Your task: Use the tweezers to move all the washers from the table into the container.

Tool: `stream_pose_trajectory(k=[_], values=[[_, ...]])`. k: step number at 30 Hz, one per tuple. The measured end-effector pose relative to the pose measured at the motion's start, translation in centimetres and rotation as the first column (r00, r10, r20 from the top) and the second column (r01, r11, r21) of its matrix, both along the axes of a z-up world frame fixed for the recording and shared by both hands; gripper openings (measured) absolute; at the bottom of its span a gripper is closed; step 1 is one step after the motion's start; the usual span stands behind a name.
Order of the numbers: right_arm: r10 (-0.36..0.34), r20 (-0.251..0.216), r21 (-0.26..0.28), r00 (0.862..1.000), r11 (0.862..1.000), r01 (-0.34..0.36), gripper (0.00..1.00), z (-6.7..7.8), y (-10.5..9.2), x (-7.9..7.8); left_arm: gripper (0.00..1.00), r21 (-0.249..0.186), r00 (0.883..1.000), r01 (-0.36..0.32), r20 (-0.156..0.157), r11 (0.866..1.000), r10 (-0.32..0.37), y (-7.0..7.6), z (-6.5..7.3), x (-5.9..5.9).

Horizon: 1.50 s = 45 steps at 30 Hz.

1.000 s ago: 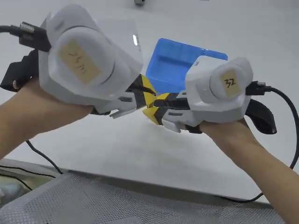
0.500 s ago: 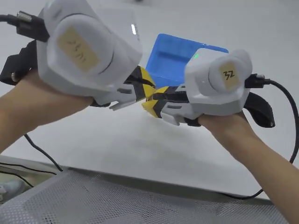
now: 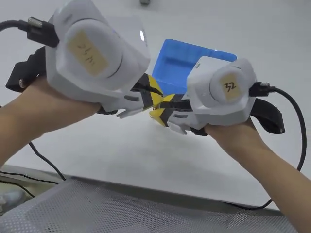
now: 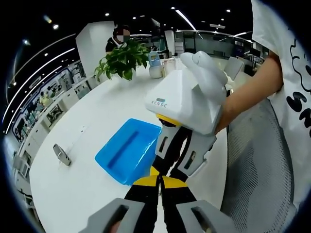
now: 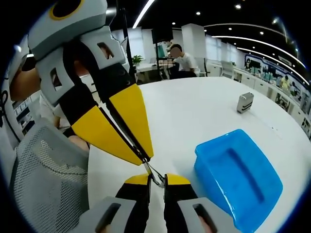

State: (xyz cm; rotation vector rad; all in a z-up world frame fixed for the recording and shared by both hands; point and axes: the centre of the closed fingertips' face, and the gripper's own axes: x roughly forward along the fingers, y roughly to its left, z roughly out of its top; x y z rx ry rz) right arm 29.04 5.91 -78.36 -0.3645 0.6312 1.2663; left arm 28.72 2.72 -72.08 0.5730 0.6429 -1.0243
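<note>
Tweezers: thin, springy, slippery steel.
Pinched in left gripper's pressed-together jaws, tip between right gripper's near-closed jaws, hold there unclear; best gripped mid-leg.

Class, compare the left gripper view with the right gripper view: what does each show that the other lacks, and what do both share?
Left gripper view: a potted plant and the white housing of the right gripper. Right gripper view: thin metal tweezers clamped in the shut yellow jaws of the left gripper. Shared: the blue container, the white table, a mesh chair.
</note>
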Motion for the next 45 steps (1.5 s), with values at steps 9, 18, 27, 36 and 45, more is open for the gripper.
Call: stream_pose_trajectory(k=[9, 18, 27, 36, 45], values=[[0.012, 0.037, 0.005, 0.999, 1.000, -0.012, 0.05, 1.8, -0.4, -0.4, 0.00, -0.036, 0.999, 0.000, 0.035, 0.999, 0.001, -0.7, 2.1, -0.4], [0.010, 0.093, 0.020, 0.996, 1.000, -0.012, 0.04, 4.2, -0.9, -0.1, 0.00, -0.082, 0.997, -0.019, 0.077, 0.996, 0.025, -1.0, 4.5, -0.2], [0.020, 0.165, 0.006, 0.986, 1.000, -0.021, 0.04, 5.5, -0.8, 0.5, 0.00, -0.085, 0.992, -0.028, 0.118, 0.996, 0.038, -1.0, 5.4, 0.1], [-0.001, 0.237, 0.004, 0.971, 1.000, 0.000, 0.04, 7.2, -1.4, 3.1, 0.00, -0.090, 0.984, -0.017, 0.178, 0.996, 0.033, -1.5, 6.9, 2.0], [-0.017, 0.268, -0.011, 0.963, 1.000, 0.021, 0.04, 6.8, -1.8, 6.1, 0.00, -0.083, 0.979, -0.007, 0.201, 0.997, 0.024, -2.2, 6.5, 4.8]])
